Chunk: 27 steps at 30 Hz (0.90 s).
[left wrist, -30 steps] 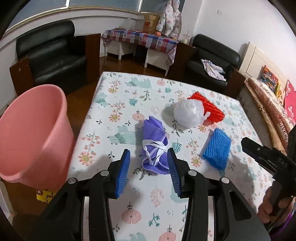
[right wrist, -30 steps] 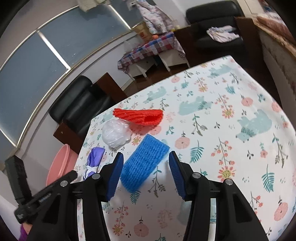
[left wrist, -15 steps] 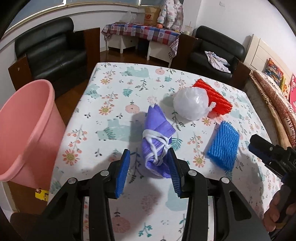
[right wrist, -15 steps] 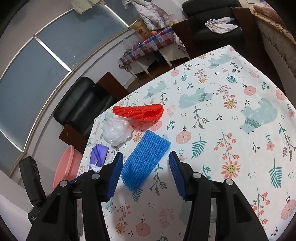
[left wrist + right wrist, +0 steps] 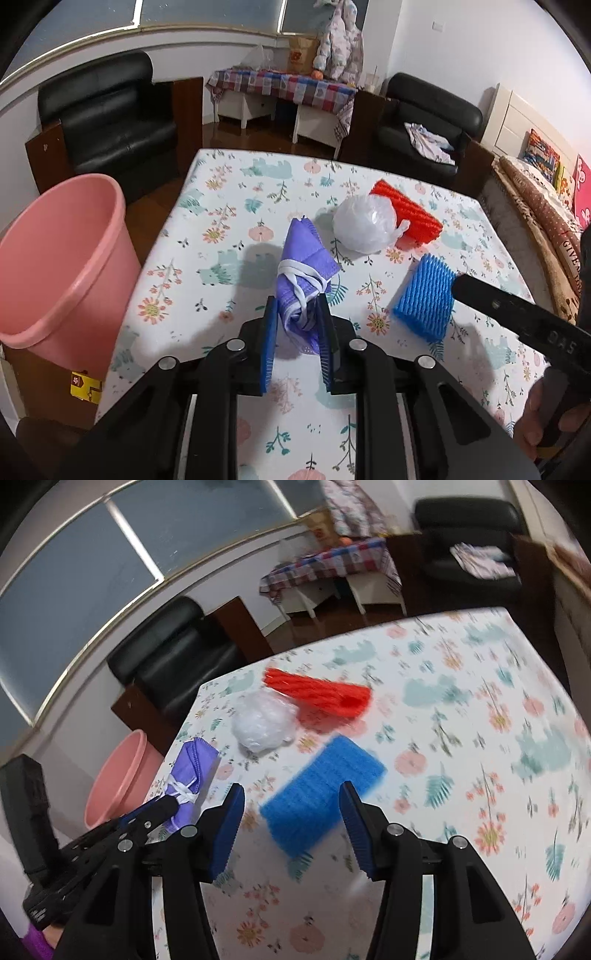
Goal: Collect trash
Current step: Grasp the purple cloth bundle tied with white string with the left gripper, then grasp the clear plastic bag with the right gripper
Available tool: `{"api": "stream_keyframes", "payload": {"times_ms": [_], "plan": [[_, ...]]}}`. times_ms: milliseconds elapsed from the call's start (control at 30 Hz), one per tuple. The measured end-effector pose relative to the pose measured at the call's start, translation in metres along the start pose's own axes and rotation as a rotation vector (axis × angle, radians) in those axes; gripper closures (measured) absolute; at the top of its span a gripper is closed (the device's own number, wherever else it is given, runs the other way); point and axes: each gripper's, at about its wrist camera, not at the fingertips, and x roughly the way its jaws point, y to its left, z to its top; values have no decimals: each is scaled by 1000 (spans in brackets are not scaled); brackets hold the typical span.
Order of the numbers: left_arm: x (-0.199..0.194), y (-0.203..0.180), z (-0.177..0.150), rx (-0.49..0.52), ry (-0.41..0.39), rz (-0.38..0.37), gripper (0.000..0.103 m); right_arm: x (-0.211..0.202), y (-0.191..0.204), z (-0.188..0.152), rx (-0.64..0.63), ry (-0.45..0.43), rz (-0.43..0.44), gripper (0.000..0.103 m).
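Our left gripper [image 5: 295, 332] pinches the purple mask bundle [image 5: 303, 275] on the floral surface [image 5: 229, 206] beside the pink bucket [image 5: 59, 258], while our right gripper [image 5: 291, 827] hovers, fingers spread, over the blue foam net [image 5: 321, 797].

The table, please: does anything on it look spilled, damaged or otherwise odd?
Nothing looks spilled or broken. The purple mask, white bag, red net and blue net simply lie loose on the tablecloth.

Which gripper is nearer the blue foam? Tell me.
Right. The right gripper is open around the blue foam; the left gripper is beside it, clamping the purple mask.
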Motion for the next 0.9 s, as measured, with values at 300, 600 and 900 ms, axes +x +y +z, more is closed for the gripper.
{"api": "stream_keyframes", "payload": {"times_ms": [300, 600, 900], "plan": [[-21, 11, -3, -30, -39, -3, 83, 37, 59, 35, -235, 5, -140, 46], [-28, 22, -8, -61, -40, -10, 83, 87, 86, 40, -352, 47, -283, 46], [-28, 27, -10, -77, -42, -12, 83, 117, 80, 36, -363, 77, -327, 46]]}}
